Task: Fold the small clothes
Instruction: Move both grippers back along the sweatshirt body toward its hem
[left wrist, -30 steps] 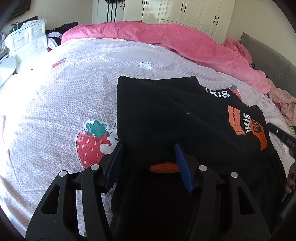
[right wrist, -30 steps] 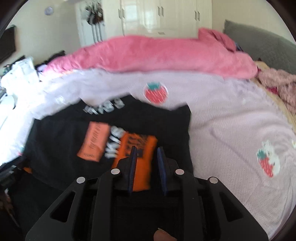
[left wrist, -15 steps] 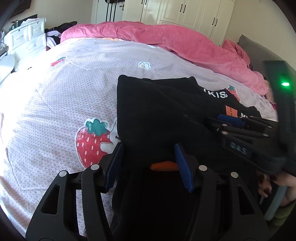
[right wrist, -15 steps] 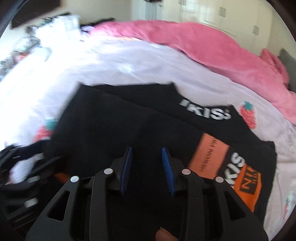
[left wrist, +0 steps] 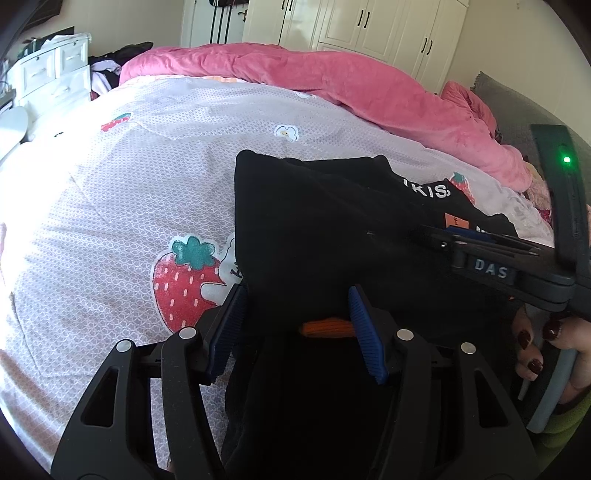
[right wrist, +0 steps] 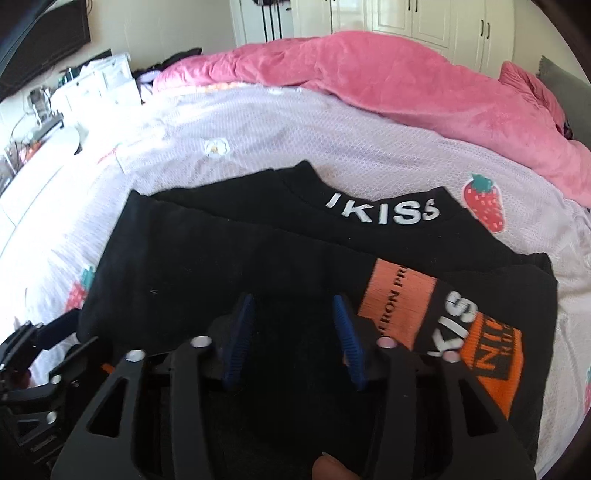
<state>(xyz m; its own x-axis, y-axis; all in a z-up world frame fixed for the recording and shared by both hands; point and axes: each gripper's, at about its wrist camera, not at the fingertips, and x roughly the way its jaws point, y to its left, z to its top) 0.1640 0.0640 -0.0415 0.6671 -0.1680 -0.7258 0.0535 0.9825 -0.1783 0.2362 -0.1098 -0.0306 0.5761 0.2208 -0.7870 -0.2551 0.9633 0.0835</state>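
We held the left gripper (left wrist: pixel 297 325), a black two-finger tool with blue ribbed pads, low over the near edge of the folded black knit garment (left wrist: pixel 325 236). Its jaws stood apart, with black cloth and a short orange ribbed strip (left wrist: pixel 327 328) lying between the pads; we could not tell whether either pad touched the fabric. The right gripper (right wrist: pixel 295 332), of the same build, hovered over the middle of that garment. Its jaws were opening, and the cloth lay under them, not pinched between them.

In the left wrist view, the right gripper's body crossed the right side of the frame and covered part of the garment's orange printed patch (right wrist: pixel 400 302). A hand with dark red nails (left wrist: pixel 546 350) gripped its handle, and a green light (left wrist: pixel 566 160) showed on the upright part.

The garment lay flat on the pale lilac mesh-pattern bedspread (left wrist: pixel 129 192), white lettering (right wrist: pixel 384 212) along its far collar. A large strawberry print (left wrist: pixel 184 280) sat just beside its left edge; a smaller one (right wrist: pixel 483 203) lay past the collar.

Beyond, a rumpled pink plush blanket (left wrist: pixel 332 81) ran across the bed. A white drawer unit (left wrist: pixel 55 74) stood at far left, and cream wardrobe doors (left wrist: pixel 369 26) closed the background.
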